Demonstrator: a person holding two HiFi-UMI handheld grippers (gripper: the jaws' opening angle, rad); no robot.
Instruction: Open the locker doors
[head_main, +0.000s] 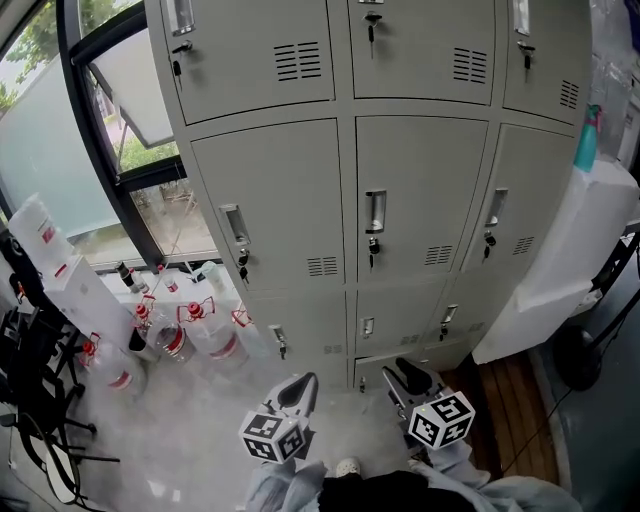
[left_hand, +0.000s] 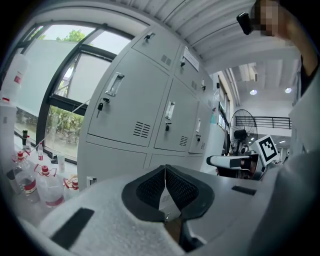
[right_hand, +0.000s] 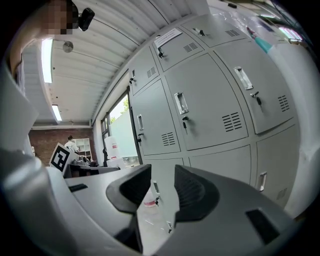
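Note:
A bank of grey lockers (head_main: 400, 200) fills the head view, every door closed, with keys hanging below the recessed handles (head_main: 375, 212). Both grippers are held low in front of the bottom row, apart from the doors. My left gripper (head_main: 300, 388) is shut with nothing in it; in the left gripper view its jaws (left_hand: 165, 170) meet at the tips, pointing at the lockers (left_hand: 130, 110). My right gripper (head_main: 405, 374) is open and empty. In the right gripper view a gap shows between its jaws (right_hand: 162, 177), with a locker door (right_hand: 210, 100) ahead.
Several water bottles (head_main: 180, 335) with red caps stand on the floor left of the lockers, under a window (head_main: 110, 150). A black stand (head_main: 40, 390) is at the far left. A white unit (head_main: 570, 260) and a fan (head_main: 580, 360) crowd the right side.

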